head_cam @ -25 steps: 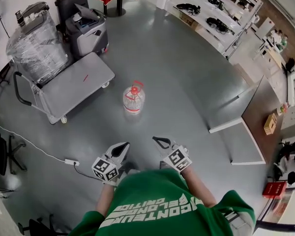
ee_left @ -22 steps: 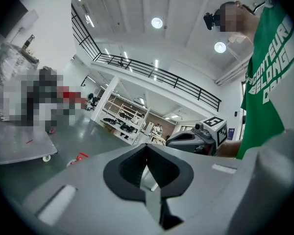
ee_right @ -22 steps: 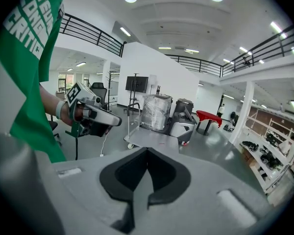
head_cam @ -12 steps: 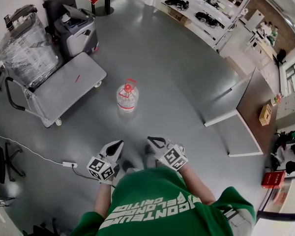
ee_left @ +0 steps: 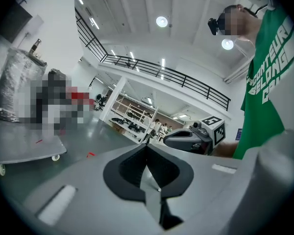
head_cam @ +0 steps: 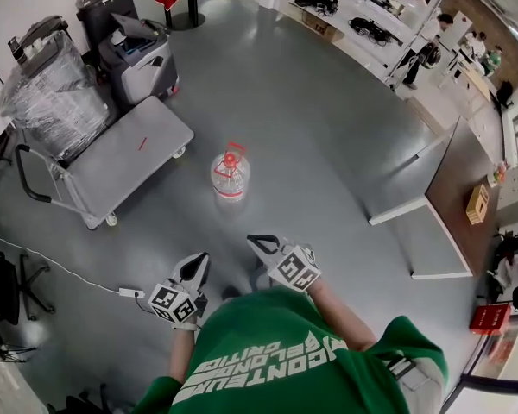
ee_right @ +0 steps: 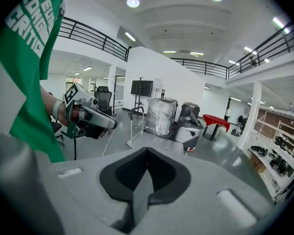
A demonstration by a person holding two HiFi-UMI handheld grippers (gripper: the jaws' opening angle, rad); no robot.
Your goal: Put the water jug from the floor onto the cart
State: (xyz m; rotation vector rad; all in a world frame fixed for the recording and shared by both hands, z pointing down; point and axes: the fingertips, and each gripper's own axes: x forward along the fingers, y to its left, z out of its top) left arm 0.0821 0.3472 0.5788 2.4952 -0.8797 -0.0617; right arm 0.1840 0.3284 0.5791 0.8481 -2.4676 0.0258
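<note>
My left gripper [head_cam: 196, 264] and right gripper [head_cam: 258, 244] are closed and empty, while the water jug [head_cam: 230, 177] stands on the floor ahead near the cart [head_cam: 125, 158], so I should open the jaws before reaching its handle [head_cam: 234, 148].

right gripper [ee_right: 147, 153]: jaws pressed together, nothing in them | left gripper [ee_right: 90, 115]: up at the left, just beside a green shirt [ee_right: 32, 58] | cart [ee_right: 152, 140]: flat and gray, past the jaws | wrapped bundle [ee_right: 160, 115]: behind the cart | red table [ee_right: 216, 120]: farther back, to the right
</note>
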